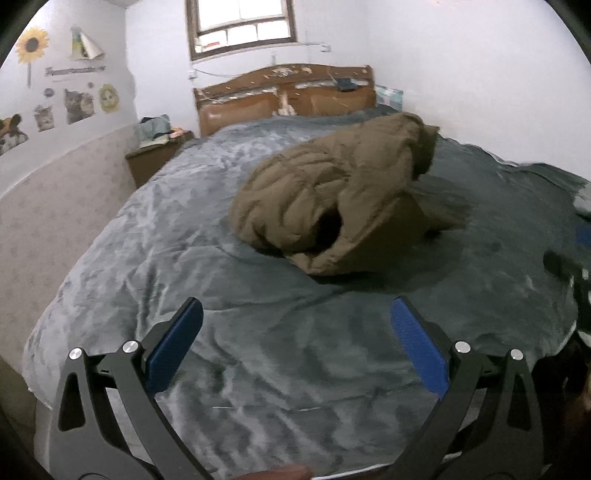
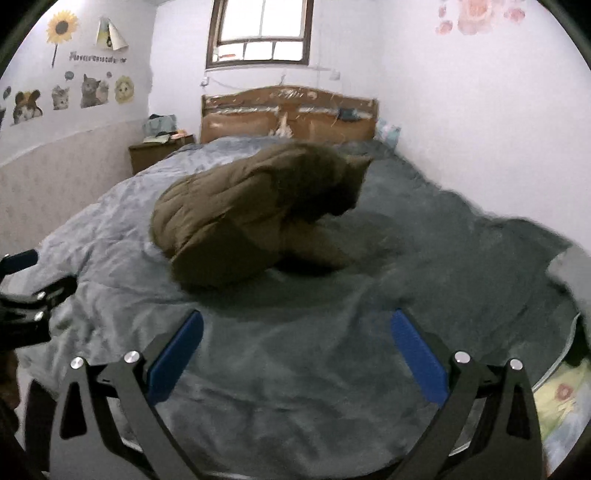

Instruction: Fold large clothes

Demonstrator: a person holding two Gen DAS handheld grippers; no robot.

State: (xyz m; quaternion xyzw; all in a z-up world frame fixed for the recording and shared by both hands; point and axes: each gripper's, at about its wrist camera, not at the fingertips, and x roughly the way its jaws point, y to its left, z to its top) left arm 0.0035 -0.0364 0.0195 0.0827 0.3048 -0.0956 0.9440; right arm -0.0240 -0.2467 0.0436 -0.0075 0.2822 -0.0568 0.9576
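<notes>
While both tongs, left point(image 1: 295, 332) and right point(image 2: 295, 343), hover spread and empty over the blanket point(image 1: 184, 258), the jacket point(image 1: 332, 192) lies bunched mid-bed at 12 o'clock. Puffy and soft, it looks light but bulky; grab a hem edge. Its long axis runs roughly 7 to 1 o'clock.

Both cameras look from the foot of the bed point(image 1: 155, 236) toward the headboard point(image 1: 284, 99) and window point(image 1: 242, 26), each over its own spread fingers. The left wrist view sits low above the blanket with the jacket point(image 1: 332, 199) near, right of centre. The right wrist view stands just beside it, seemingly a little further right, with the jacket point(image 2: 255, 210) left of centre. Both share the bed, headboard, window, wall stickers point(image 2: 62, 26) and nightstand point(image 2: 159, 147). The left gripper point(image 2: 22, 291) shows at the right view's left edge.
</notes>
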